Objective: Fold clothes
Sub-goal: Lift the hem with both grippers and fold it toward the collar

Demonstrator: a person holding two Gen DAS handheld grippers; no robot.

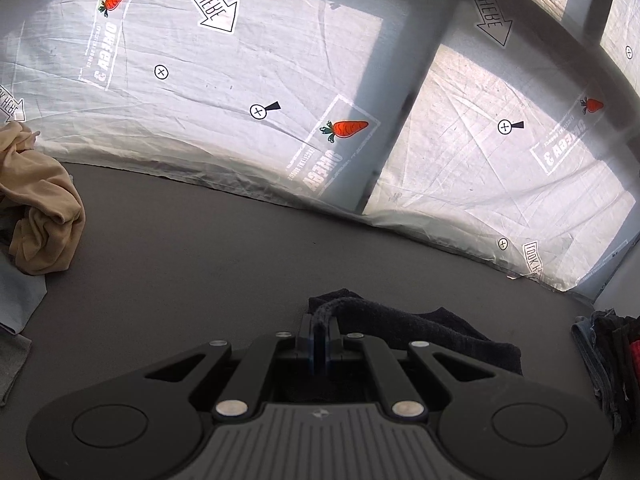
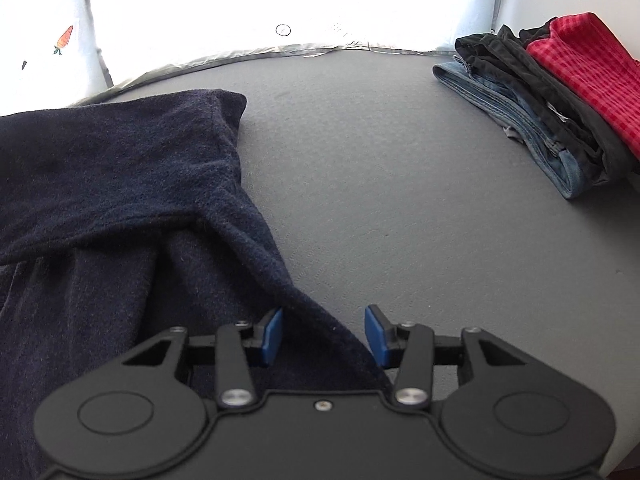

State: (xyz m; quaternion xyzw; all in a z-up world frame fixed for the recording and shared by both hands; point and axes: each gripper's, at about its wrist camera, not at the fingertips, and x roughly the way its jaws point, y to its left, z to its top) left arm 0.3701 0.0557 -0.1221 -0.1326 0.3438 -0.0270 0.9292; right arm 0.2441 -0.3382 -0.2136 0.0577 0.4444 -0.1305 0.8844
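A dark navy garment [image 2: 120, 184] lies spread on the grey tabletop [image 2: 380, 180], filling the left half of the right wrist view. One of its edges runs down between the blue pads [image 2: 270, 336] of my right gripper [image 2: 323, 316]. Those pads stand apart and do not press the cloth. In the left wrist view my left gripper [image 1: 319, 340] is shut on a rolled fold of the same navy garment [image 1: 440, 332], which trails off to the right behind the fingers.
A folded stack of jeans, black cloth and red checked cloth [image 2: 540, 108] sits at the right; its edge also shows as folded clothes [image 1: 608, 356]. A crumpled tan garment [image 1: 44, 216] and blue-grey cloth [image 1: 16, 296] lie at the left. A printed white sheet [image 1: 240, 72] rises behind the table.
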